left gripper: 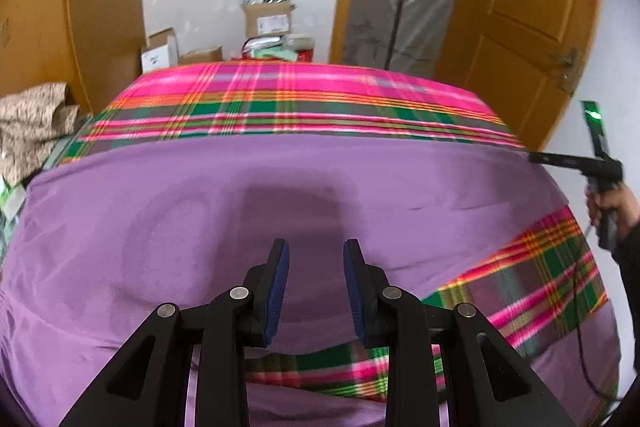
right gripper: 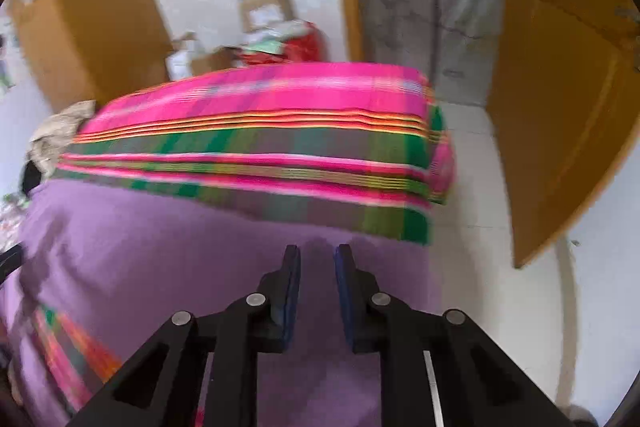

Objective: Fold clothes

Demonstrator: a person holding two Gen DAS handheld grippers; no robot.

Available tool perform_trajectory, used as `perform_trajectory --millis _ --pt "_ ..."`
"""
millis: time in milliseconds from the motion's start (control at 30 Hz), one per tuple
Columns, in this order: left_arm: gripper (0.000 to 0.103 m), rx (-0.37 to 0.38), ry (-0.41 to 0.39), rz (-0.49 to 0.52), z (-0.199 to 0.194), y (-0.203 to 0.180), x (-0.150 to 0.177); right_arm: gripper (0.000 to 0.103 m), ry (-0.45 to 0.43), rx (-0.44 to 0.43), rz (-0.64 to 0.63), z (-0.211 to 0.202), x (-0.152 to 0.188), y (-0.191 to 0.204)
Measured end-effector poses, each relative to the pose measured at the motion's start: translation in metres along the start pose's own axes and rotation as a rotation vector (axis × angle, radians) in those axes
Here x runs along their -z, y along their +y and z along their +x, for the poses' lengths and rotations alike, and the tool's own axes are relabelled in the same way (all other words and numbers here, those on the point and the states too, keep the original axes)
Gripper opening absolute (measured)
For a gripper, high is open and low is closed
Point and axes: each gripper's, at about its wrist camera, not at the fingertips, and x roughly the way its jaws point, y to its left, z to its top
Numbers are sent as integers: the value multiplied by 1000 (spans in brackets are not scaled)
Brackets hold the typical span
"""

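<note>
Spread wide over a worktop (left gripper: 304, 95) draped in pink, green and orange plaid cloth: a large, soft purple fabric garment (left gripper: 200, 207), filling the lower half of both views (right gripper: 160, 247). Lies mostly flat, with shallow ripples. Far edge straight across the middle of the frame. Plaid showing through in bands at the lower right of the left wrist view, so layered or parted there; hard to say which. Kind of garment not clear.

Left hand-held gripper (left gripper: 316, 247) poised over the purple cloth at lower centre, jaws apart, nothing between the blue pads. Right hand-held gripper (right gripper: 317, 251) likewise unclenched, with a narrower gap and nothing held, over the cloth's right-hand part near the worktop's side. Also visible at the right edge of the left wrist view (left gripper: 560, 159), carried in a hand (left gripper: 612, 203).

Probably light, limp and stretchy; likely to sag and drag rather than hold shape. Not fragile, not slippery. Best pinched at an edge or corner, both sides at once, to keep a fold line straight. Could fit either a garment laid out for folding or one partly folded.

Crumpled beige patterned cloth (left gripper: 32, 123) at the left edge.
</note>
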Motion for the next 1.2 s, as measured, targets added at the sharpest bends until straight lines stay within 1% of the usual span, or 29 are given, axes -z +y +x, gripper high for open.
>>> perform_trajectory --millis 100,200,267,333,400,467,600,667,767,833,867,900,933,1000,1100,1133,1200 --pt "29 13 27 0 12 0 0 20 -22 -65 -89 -18 16 30" --pt "29 41 81 16 25 -7 8 20 21 -96 -166 -21 36 58" --pt "29 53 111 32 31 -12 16 20 53 -81 -189 -17 45 63" --pt "29 47 97 56 26 -15 23 19 84 -66 -211 -13 53 68" --pt "29 47 98 76 23 -17 28 19 101 -47 -193 -16 53 67" --pt "29 55 98 79 20 -16 31 19 87 -28 -196 -23 52 74" --pt "29 67 97 65 18 -13 34 19 37 -115 -231 -30 44 114" --pt "29 71 99 60 16 -13 34 19 43 -151 -251 -22 41 136" --pt "29 80 102 59 11 -11 36 19 68 -165 -262 -3 35 156" --pt "29 84 93 57 4 -8 38 19 120 -143 -256 13 37 158" --pt "29 87 89 56 1 -6 39 15 146 -125 -248 18 39 158" --pt "29 89 84 55 -2 -5 40 15 119 -129 -240 16 38 154" --pt "29 92 80 54 -5 -3 41 14 137 -116 -233 15 38 152" --pt "29 96 70 51 -12 0 43 14 133 -62 -226 7 42 147" --pt "29 88 23 12 -30 15 42 14 117 -43 -219 -11 49 144" --pt "29 83 8 -2 -36 21 42 14 95 -39 -216 -23 51 145" --pt "29 63 -18 -29 -51 34 47 14 37 -60 -209 -53 58 145"
